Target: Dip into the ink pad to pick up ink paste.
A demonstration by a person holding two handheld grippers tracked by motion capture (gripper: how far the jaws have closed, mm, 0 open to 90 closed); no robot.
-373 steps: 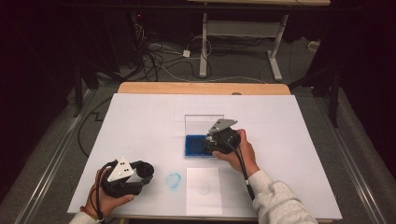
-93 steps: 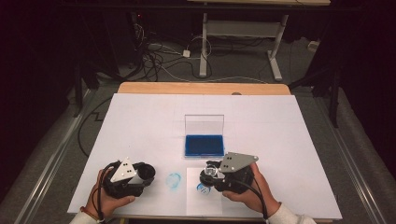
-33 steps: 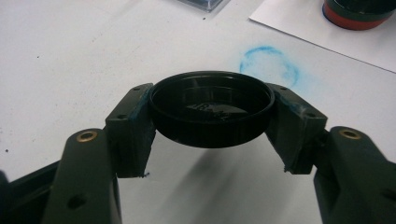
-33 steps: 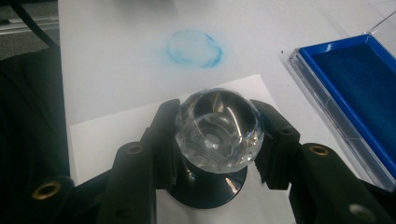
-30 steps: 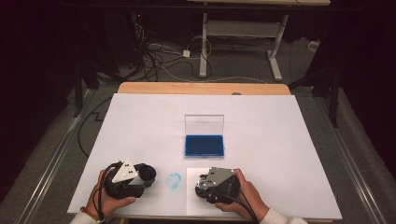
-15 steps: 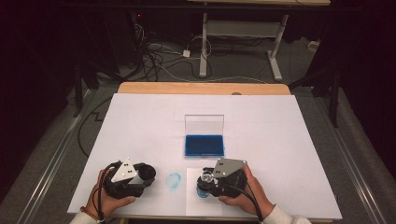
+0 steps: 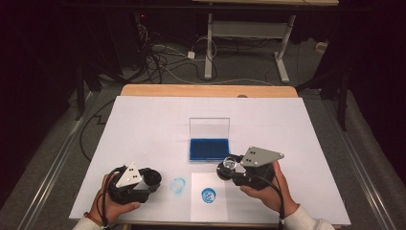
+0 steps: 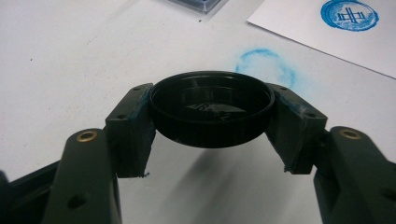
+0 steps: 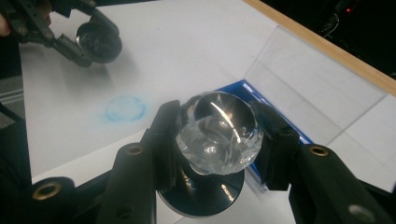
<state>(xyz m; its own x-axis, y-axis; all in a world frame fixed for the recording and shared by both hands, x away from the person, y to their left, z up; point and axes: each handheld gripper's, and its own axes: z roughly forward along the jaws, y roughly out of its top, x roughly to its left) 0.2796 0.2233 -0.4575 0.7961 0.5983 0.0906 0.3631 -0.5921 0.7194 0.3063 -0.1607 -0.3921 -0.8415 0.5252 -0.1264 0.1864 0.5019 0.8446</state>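
Note:
My right gripper (image 7: 230,168) (image 9: 219,140) is shut on a stamp (image 7: 229,165) (image 9: 217,133) with a clear faceted knob and a black round base. It hangs above the table just in front of the blue ink pad (image 7: 209,149) (image 9: 243,87). Below and to its left, a round blue print (image 7: 208,195) (image 8: 349,14) marks the white paper (image 7: 209,213). At the front left, my left gripper (image 7: 152,178) (image 8: 212,116) rests low, shut on a black round cap (image 7: 153,177) (image 8: 212,107), hollow side up. That cap (image 9: 99,43) also shows far off in the right gripper view.
The ink pad's clear lid (image 7: 209,128) (image 9: 317,79) stands open behind it. A faint blue ring smudge (image 7: 178,185) (image 8: 266,60) (image 9: 125,109) lies between my left gripper and the paper. A wooden table edge (image 7: 206,90) runs along the back, with cables and desk legs beyond.
My right gripper has lifted the stamp off the paper and carried it up and to the right toward the ink pad, uncovering the blue print. The left hand has kept still.

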